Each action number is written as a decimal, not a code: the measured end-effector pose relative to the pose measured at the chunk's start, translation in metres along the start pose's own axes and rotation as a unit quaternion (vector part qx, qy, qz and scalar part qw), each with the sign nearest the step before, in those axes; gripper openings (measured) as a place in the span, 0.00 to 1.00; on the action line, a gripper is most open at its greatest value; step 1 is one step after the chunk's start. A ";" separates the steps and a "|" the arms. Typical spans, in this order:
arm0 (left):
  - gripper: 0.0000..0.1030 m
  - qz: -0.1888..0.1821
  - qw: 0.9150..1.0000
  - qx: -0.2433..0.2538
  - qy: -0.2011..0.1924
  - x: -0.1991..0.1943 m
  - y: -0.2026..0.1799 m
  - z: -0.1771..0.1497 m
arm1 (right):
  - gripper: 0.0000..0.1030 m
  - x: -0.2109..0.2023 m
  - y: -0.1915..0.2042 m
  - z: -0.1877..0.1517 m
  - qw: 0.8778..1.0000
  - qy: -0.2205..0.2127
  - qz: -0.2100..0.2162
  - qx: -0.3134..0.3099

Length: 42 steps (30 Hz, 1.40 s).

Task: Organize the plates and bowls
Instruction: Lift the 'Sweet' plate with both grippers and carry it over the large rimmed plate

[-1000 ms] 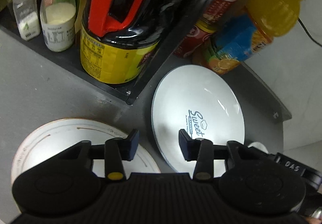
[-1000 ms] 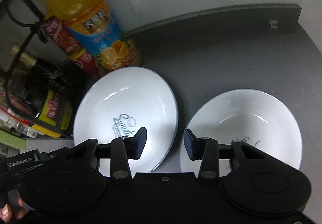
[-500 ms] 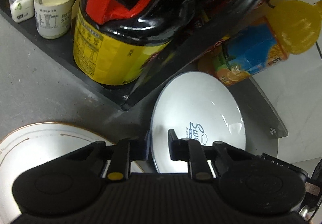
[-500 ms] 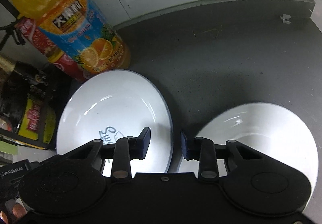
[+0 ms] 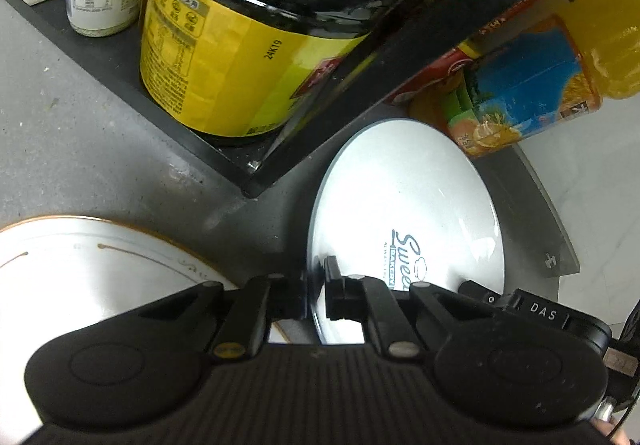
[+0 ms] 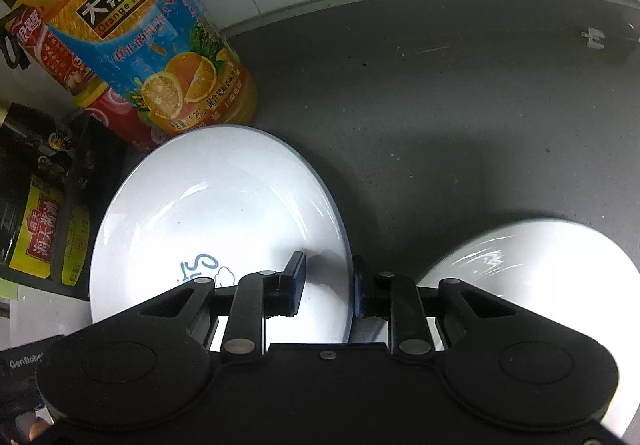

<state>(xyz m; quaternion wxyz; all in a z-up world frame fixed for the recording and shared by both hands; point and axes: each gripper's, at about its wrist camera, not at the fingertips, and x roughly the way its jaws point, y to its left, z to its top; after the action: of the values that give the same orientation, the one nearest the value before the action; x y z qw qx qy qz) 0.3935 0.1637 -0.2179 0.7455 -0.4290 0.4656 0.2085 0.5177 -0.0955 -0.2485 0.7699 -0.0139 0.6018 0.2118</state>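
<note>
Plate | left tool pinching its rim | right tool straddling opposite rim, part-open

The plate's printed lettering is partly hidden behind the right gripper. The bowl is cut off at the frame's right edge and its near side hidden.

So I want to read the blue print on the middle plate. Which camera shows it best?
The left wrist view: the blue print on the plate reads "Sweet" with "BAKERY" beneath, only its end hidden behind the left gripper. In the right wrist view the right gripper covers most of it, leaving one or two letters.
</note>
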 end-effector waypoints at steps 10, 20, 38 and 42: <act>0.05 -0.010 1.000 0.000 -0.010 -0.019 0.004 0.007 | 0.13 -0.023 -0.002 -0.010 0.999 -0.015 0.029 0.011; 0.05 -0.018 0.999 0.000 -0.028 -0.052 0.018 -0.002 | 0.08 -0.052 0.008 -0.027 0.998 -0.045 0.052 -0.007; 0.05 -0.018 0.998 -0.008 -0.063 -0.116 0.041 -0.031 | 0.09 -0.090 0.030 -0.067 0.994 -0.062 0.081 -0.026; 0.05 -0.015 0.997 -0.015 -0.067 -0.125 0.051 -0.037 | 0.09 -0.095 0.037 -0.074 0.994 -0.062 0.086 -0.034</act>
<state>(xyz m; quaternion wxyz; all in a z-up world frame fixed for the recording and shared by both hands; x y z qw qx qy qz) 0.2785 0.1718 -0.1389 0.7717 -0.4323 0.4044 0.2326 0.4189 -0.1118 -0.1719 0.7836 0.0249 0.5445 0.2980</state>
